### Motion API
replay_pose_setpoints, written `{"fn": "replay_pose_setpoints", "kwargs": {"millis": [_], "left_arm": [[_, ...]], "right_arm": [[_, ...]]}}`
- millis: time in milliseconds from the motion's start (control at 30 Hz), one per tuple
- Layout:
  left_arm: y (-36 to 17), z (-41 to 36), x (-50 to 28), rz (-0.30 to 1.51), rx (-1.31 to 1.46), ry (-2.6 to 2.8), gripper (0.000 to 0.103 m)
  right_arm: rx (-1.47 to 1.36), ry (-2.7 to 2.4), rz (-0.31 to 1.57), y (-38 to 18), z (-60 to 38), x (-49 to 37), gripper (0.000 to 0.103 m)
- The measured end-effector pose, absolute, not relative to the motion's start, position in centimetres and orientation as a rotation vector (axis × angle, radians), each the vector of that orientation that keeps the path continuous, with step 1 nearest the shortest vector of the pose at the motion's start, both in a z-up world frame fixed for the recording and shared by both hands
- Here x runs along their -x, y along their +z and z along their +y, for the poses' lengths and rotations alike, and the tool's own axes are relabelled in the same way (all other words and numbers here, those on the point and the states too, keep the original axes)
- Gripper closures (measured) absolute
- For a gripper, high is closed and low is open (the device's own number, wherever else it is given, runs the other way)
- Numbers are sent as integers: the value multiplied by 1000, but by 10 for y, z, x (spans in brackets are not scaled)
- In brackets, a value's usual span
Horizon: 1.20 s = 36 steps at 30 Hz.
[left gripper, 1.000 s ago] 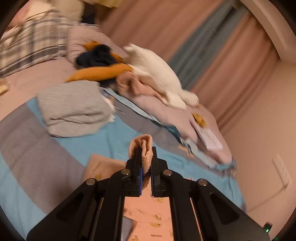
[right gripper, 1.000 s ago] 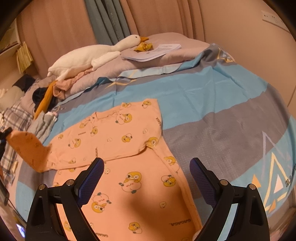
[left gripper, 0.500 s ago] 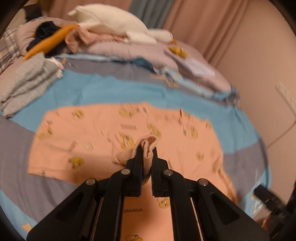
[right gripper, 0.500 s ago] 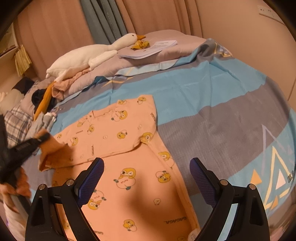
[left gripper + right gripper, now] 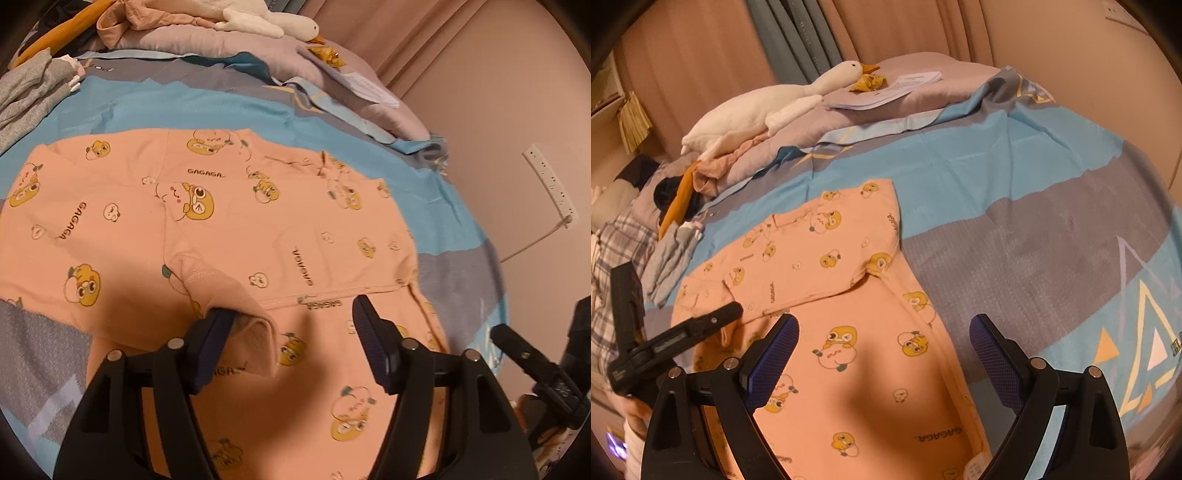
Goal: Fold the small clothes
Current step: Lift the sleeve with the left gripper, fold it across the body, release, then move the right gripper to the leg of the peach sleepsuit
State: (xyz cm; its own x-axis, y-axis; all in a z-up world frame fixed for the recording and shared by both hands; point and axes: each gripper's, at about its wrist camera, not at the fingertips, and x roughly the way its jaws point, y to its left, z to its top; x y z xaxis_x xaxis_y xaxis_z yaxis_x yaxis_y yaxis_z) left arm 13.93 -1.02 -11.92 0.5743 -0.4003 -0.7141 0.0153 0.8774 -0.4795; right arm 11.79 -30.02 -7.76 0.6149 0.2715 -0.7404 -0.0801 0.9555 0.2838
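A peach baby garment (image 5: 258,236) printed with yellow cartoon faces lies flat on the bed; it also shows in the right wrist view (image 5: 849,295). One sleeve is folded across its chest, and the ribbed sleeve cuff (image 5: 255,332) rests against the inner face of my left gripper's left finger. My left gripper (image 5: 291,332) is open just above the garment. My right gripper (image 5: 884,347) is open and empty, hovering over the garment's lower half. The left gripper's body (image 5: 676,339) shows at the left of the right wrist view.
The blue and grey bedsheet (image 5: 1015,229) surrounds the garment. A white plush goose (image 5: 768,110), papers (image 5: 897,88) and pillows lie at the bed's head. Folded grey clothes (image 5: 29,92) and a dark and orange pile (image 5: 679,195) sit at the far left. A wall (image 5: 517,110) with a power strip is to the right.
My left gripper carried the sleeve cuff across onto the garment's chest, lowered it, and opened, letting the cuff go. My right gripper stayed open over the lower half.
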Motion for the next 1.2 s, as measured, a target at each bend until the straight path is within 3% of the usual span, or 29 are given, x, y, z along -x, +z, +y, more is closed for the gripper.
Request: {"fn": "replay_pose_setpoints", "kwargs": {"millis": [433,567,667,1033,1200], "left_arm": [[-64,72,-77,821,473,167,31],[-67,98,-57,815,500,267,31],[-71,112,-44,822,519,306,32],[-79,128,-28,838,514,389,32],[-81,133,-26,844,516,402,31]], "right_arm": [[-198,380,904,-69,-255,-137,11],[-177,475,951,-78,-221,-149,18],[-158,551,993,-88,-192,-155,29],[-46,619,1102,-124,-131,-171,41],[-2,623,1104,-129,-120,-168,55]]}}
